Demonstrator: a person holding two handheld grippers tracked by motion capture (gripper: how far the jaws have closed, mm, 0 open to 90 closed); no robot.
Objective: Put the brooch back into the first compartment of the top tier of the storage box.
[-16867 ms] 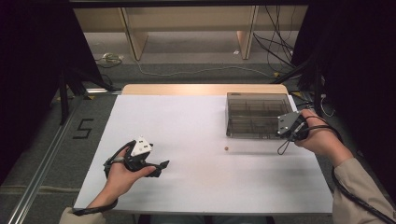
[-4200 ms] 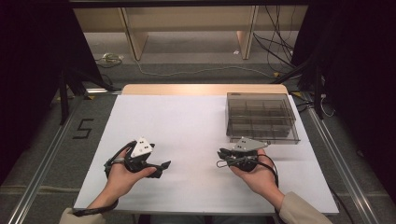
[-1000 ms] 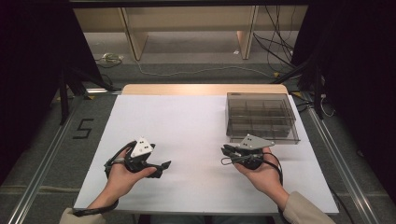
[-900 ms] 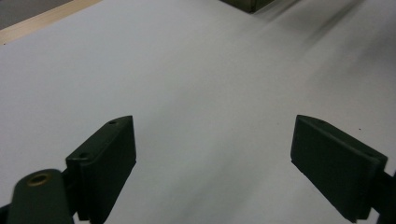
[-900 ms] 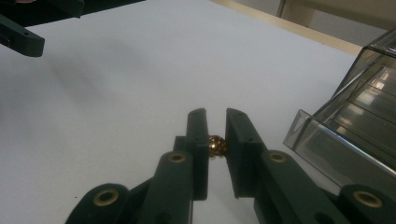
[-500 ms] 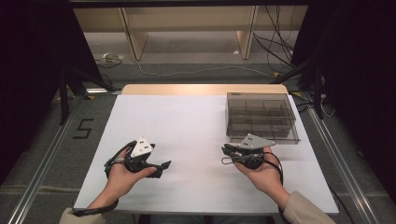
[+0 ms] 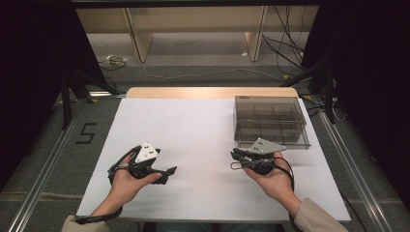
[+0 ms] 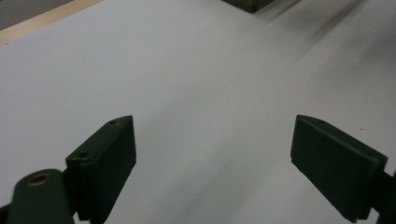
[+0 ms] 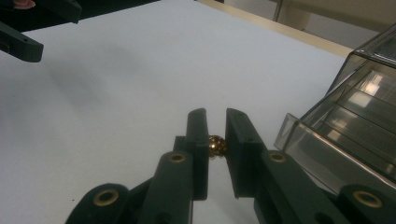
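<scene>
Small brass bead [image 9: 217, 145] pinched between the jaws of the right gripper [image 9: 215, 140], low over the white desk [image 7: 203, 130]; clear compartment box [image 7: 270, 121] just beyond and to the right of that gripper, nearer to the right hand [image 7: 273, 176] than to the left, long side running away along the desk's right edge; left gripper [image 8: 212, 144] released, jaws spread wide over bare desk, grasping nothing, well apart from the box.
</scene>
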